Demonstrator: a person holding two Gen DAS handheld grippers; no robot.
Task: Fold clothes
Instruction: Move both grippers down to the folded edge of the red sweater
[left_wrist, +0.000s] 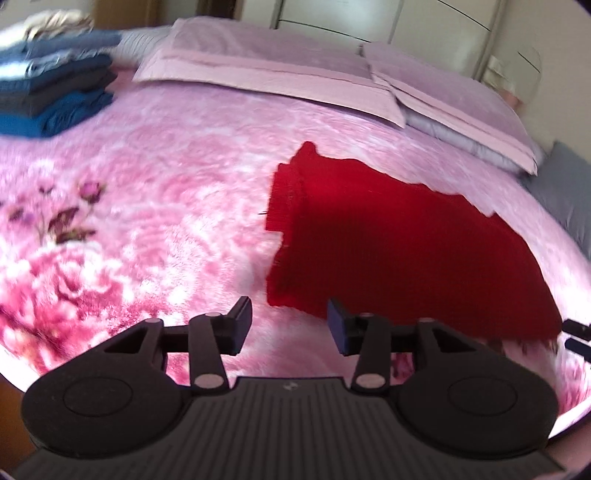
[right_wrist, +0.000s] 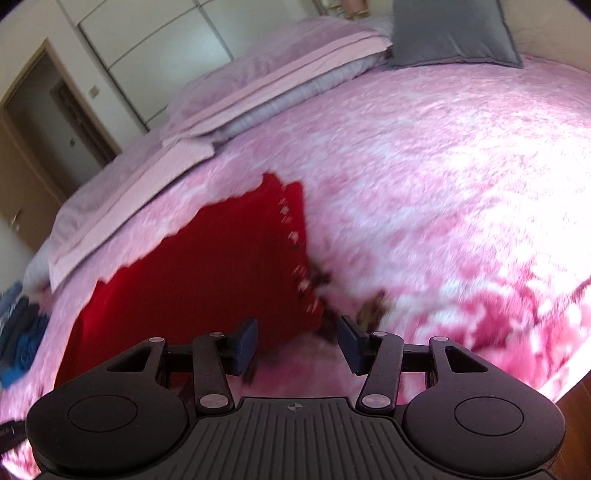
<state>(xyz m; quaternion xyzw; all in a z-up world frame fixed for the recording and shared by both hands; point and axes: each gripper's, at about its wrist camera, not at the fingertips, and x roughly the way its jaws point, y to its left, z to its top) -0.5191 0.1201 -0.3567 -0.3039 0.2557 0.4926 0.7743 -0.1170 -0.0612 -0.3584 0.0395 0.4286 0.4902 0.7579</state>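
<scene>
Both the left gripper (left_wrist: 290, 325) and right gripper (right_wrist: 297, 341) are hovering wide open, empty, flanking the red garment's (left_wrist: 388, 236) lower-frame edge; folding stage is unclear.

garment (left_wrist: 399, 243): flat on the blanket (left_wrist: 177, 192)
pillows (left_wrist: 266, 66): behind the garment
stack of clothes (left_wrist: 51, 88): far left of the garment, on the blanket

Pink bed (left_wrist: 177, 184): red garment (left_wrist: 388, 236); blurred, seemingly folded clothes (left_wrist: 51, 92); pillows (left_wrist: 266, 70).
</scene>
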